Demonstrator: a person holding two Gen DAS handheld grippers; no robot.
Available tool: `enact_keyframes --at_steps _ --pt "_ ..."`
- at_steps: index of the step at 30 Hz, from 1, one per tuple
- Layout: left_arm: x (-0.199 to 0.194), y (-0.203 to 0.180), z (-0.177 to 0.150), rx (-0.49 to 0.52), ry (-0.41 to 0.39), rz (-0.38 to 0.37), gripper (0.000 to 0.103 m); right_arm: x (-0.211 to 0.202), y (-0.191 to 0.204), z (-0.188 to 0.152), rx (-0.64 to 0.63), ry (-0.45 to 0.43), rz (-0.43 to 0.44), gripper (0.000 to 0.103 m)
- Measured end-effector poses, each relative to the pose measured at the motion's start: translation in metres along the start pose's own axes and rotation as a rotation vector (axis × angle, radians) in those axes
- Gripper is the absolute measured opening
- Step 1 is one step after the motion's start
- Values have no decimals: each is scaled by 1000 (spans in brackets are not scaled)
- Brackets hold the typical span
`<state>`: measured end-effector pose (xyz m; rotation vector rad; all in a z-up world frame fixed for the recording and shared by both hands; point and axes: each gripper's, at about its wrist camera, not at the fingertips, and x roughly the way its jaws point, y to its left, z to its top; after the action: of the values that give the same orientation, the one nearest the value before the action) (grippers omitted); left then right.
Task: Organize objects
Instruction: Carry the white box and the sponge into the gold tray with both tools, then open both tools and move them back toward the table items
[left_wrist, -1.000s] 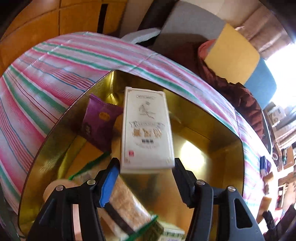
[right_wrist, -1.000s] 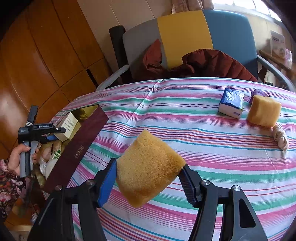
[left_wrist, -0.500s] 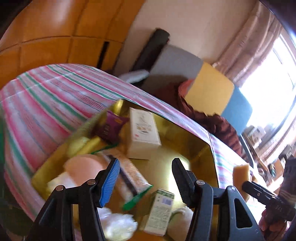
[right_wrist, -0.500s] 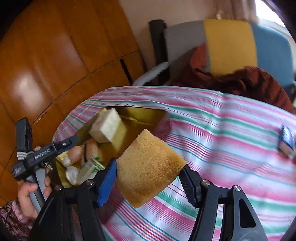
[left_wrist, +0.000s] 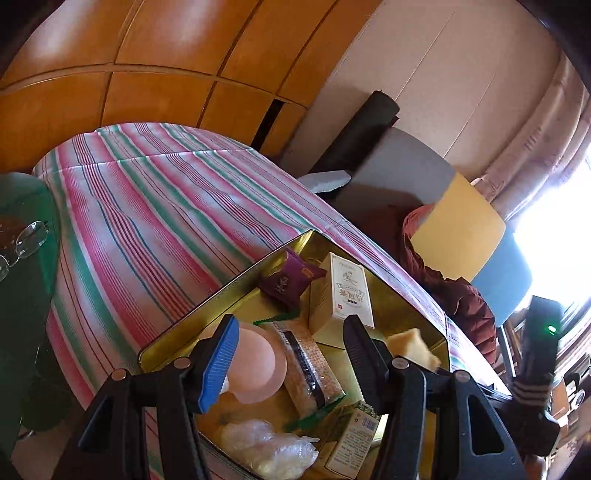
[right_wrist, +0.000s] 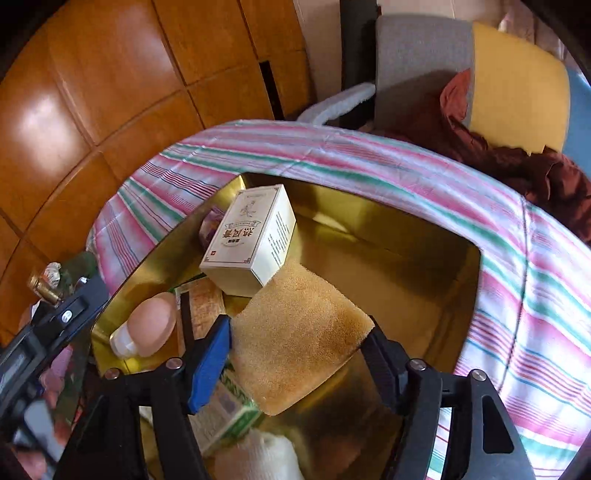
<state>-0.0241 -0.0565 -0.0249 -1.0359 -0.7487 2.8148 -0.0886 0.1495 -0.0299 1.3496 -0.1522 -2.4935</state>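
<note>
A gold tin box (left_wrist: 229, 288) (right_wrist: 424, 254) sits on the striped tablecloth. Inside lie a cream carton (left_wrist: 345, 295) (right_wrist: 251, 236), a purple packet (left_wrist: 290, 277), a pink round item (left_wrist: 255, 365) (right_wrist: 151, 328), a wrapped bar (left_wrist: 306, 365), a green-white carton (left_wrist: 351, 443) and a clear plastic bag (left_wrist: 266, 446). My left gripper (left_wrist: 288, 362) is open and empty above the box's near side. My right gripper (right_wrist: 299, 350) is shut on a yellow sponge (right_wrist: 295, 336), held over the inside of the box; the sponge also shows in the left wrist view (left_wrist: 412, 347).
The striped tablecloth (left_wrist: 155, 221) covers the table. A chair with grey, yellow and blue panels (left_wrist: 458, 225) holds dark red clothing (left_wrist: 454, 295) behind the table. Glasses (left_wrist: 22, 243) lie on a green surface at the left. Wooden panels (right_wrist: 92, 92) line the wall.
My left gripper let go of the cream carton, which now lies in the box, and pulled back. My right gripper carried the sponge from over the tablecloth to over the box.
</note>
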Motion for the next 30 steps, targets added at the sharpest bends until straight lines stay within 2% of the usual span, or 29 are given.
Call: enact_keyframes --at_steps 5,14,22,30 --pt "-2 -6 -3 24 -2 -11 59 -4 -12 -5 93 -26 38 87" --pt "0 -21 -16 60 35 -32 59 -42 -33 -20 157 -111 54 88" --pt "-4 -52 -36 168 79 -118 60 -86 -58 -45 162 -184 -19 90" --pt "-12 -94 -66 330 122 -191 60 -108 -99 -84 157 -174 -153 90"
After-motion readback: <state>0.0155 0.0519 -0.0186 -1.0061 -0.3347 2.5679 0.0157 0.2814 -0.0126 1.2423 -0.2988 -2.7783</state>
